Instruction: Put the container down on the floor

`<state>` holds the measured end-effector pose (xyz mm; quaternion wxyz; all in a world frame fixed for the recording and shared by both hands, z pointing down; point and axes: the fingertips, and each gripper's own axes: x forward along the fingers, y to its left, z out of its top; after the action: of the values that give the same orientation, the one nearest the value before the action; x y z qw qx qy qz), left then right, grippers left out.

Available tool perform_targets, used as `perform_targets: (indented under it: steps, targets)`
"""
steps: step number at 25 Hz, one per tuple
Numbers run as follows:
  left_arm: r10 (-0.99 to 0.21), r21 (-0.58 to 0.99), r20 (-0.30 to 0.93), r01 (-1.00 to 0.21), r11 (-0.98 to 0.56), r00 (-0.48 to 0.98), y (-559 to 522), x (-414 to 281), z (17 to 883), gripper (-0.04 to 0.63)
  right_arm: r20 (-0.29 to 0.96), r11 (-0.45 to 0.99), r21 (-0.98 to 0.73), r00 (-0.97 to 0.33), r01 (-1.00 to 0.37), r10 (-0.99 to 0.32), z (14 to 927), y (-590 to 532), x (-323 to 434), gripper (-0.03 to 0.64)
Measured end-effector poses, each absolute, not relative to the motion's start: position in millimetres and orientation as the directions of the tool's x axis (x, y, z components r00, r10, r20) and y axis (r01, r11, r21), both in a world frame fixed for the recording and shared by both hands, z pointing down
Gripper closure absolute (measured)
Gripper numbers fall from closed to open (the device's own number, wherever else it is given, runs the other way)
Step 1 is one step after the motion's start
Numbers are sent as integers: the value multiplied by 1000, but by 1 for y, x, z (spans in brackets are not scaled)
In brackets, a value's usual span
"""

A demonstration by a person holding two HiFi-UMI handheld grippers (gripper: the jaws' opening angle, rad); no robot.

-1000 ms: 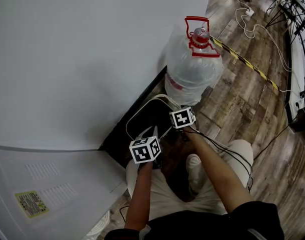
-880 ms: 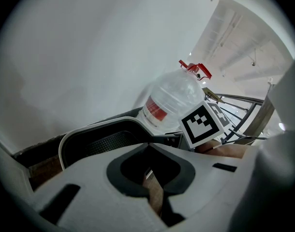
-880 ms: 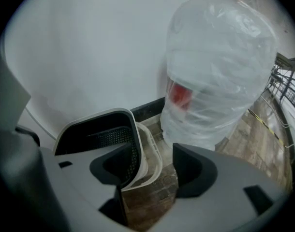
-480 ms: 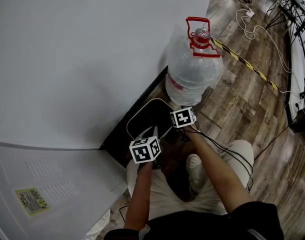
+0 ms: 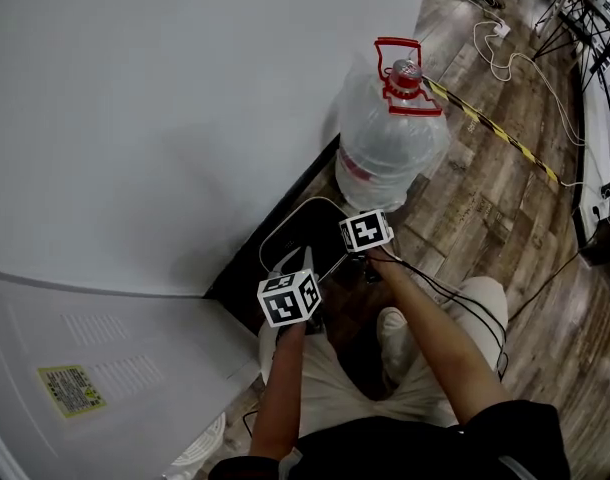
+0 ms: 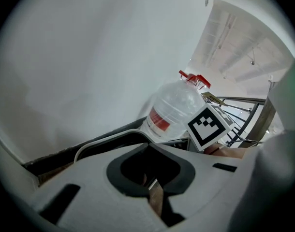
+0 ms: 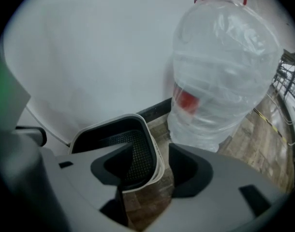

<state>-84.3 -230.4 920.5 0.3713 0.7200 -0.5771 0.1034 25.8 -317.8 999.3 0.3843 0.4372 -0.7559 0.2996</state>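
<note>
Left gripper (image 6: 154, 192) pinches container (image 7: 113, 121) rim; right gripper (image 7: 146, 180) straddles it, jaws apart. I expect one-sided grip tipping it.

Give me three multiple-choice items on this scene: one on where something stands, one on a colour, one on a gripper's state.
1. Where does the large clear plastic water bottle stand?
A. On the wooden floor beside the white wall
B. On a table
C. On a shelf

2. What colour is the bottle's carrying handle?
A. Blue
B. Red
C. Green

3. How do the right gripper jaws stand?
A. Pressed together, empty
B. Clamped on the bottle's handle
C. Apart, with the wall of the white-rimmed black mesh container between them

Key: 1 A, its base meets the planks by the wall; 2 B, the handle is red in the head view; 3 C, the right gripper view shows that wall in the gap.
</note>
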Motion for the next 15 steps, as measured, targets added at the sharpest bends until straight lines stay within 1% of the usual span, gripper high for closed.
perform_targets:
  steps: [4,8,12,15]
  targets:
    - [-788,425,536,-903,-58,303,-236,-95,899,583,816,456,-117,-347,-882,-462,976,-326,24,376]
    - [-813,426,501,-902,-67,297,-241,-103,875,583,808,491,-64,-333,-869,-486,951,-331,21,433]
    - [-853,430,451,-902,-50,262,-246,-115,847,583,769,534,-76,-390,-842,-506,914,-331,4,443]
    - [-870,443,415,-894,-60,265,-250,-117,825,583,727,566,-82,-438,-820,-528,880,-329,-9,463]
